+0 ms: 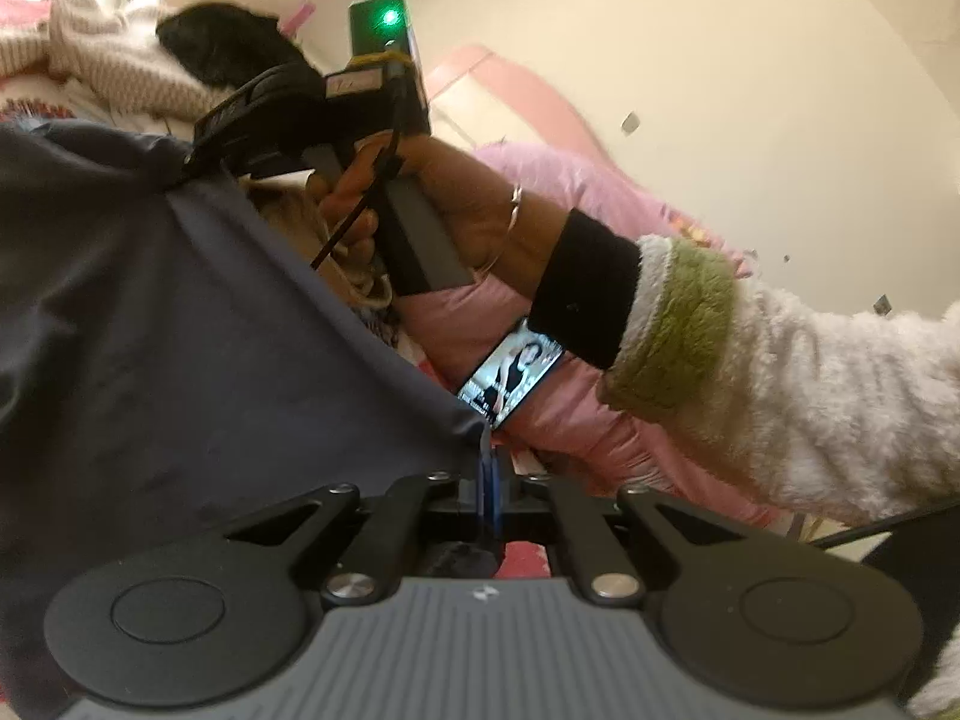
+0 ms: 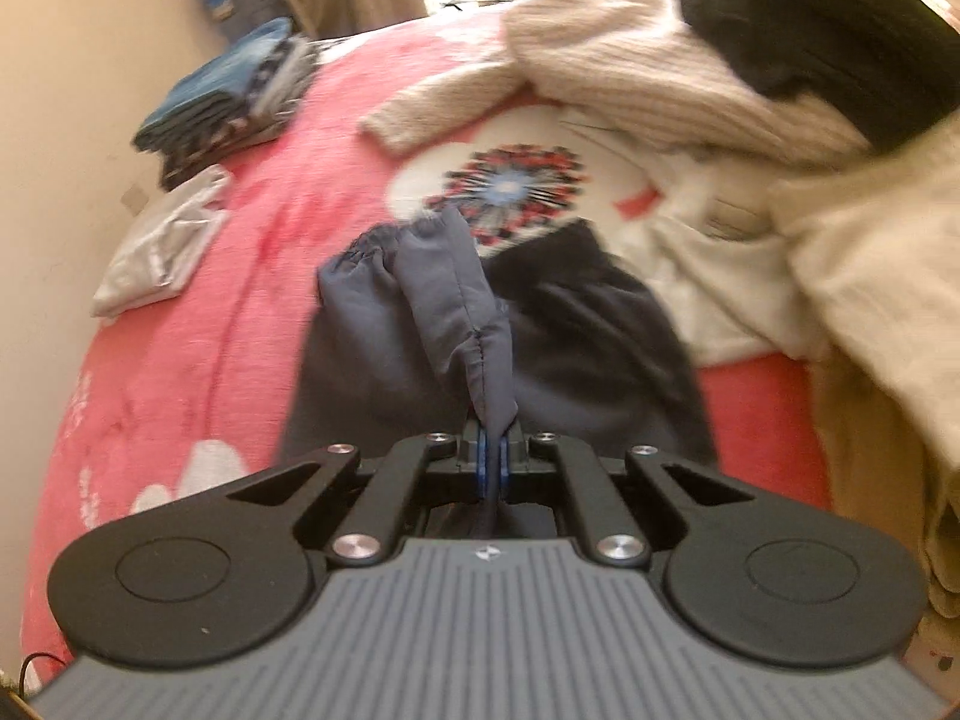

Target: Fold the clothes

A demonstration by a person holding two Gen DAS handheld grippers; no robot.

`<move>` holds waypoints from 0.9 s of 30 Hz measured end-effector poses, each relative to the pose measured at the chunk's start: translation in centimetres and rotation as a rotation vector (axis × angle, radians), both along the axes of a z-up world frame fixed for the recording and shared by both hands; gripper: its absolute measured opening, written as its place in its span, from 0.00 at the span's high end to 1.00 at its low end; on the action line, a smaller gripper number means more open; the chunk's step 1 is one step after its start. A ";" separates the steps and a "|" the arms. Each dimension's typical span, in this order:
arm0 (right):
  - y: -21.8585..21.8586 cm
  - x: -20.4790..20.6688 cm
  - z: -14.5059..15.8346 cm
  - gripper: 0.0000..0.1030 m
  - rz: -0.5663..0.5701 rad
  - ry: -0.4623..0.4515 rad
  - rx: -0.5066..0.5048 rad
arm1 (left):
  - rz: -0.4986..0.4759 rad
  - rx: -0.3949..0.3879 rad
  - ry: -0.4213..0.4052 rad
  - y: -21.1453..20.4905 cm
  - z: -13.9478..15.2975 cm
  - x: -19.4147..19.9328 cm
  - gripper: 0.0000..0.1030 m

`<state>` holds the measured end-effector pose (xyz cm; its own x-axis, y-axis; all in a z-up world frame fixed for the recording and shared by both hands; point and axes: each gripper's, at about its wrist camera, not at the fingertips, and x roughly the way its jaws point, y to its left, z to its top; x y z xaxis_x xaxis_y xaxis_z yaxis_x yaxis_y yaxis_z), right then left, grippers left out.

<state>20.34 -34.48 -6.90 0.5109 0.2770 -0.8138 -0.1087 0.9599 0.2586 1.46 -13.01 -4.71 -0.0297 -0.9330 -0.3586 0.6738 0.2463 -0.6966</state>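
**Navy garment pinched at both ends over a pink bedspread**

Left wrist view: the left gripper (image 1: 486, 468) has its blue-padded fingers pressed together on a corner of a navy garment (image 1: 180, 330), a thin, matte cloth that spreads taut up and to the left, filling most of that side. At its far upper edge the right gripper (image 1: 198, 171) bites the same cloth; a hand (image 1: 444, 198) wearing a thin bangle grips its handle, with a black cuff and a fluffy white sleeve (image 1: 810, 384) trimmed in green behind. A lit phone (image 1: 510, 375) lies on pink bedding (image 1: 540, 324) just under the wrist. A cream wall (image 1: 720, 90) fills the background. A cream knit sweater (image 1: 120, 72) and a black garment (image 1: 228, 48) lie beyond the cloth.

Right wrist view: the right gripper (image 2: 493, 450) is clamped on a gathered, seamed edge of the navy garment (image 2: 456, 294), which hangs forward and down onto a pink blanket (image 2: 240, 276) printed with white shapes. The picture is blurred. Folded blue clothes (image 2: 222, 96) are stacked near the wall, a folded grey piece (image 2: 162, 246) beside them. The cream knit sweater (image 2: 630, 78), the black garment (image 2: 828, 36) and a white patterned top (image 2: 528, 180) are heaped at the right.
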 end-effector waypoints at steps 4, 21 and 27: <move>-2.5 -0.3 -1.4 0.98 -0.025 -0.013 0.012 | -0.003 0.030 0.017 -2.2 -0.8 1.5 0.97; -17.8 -18.6 4.4 0.78 -0.198 -0.225 0.241 | -0.089 0.124 0.090 -6.8 0.0 6.4 0.97; -21.3 -30.3 5.1 0.76 -0.331 -0.212 0.339 | -0.200 0.253 0.124 -12.7 -1.9 5.0 0.97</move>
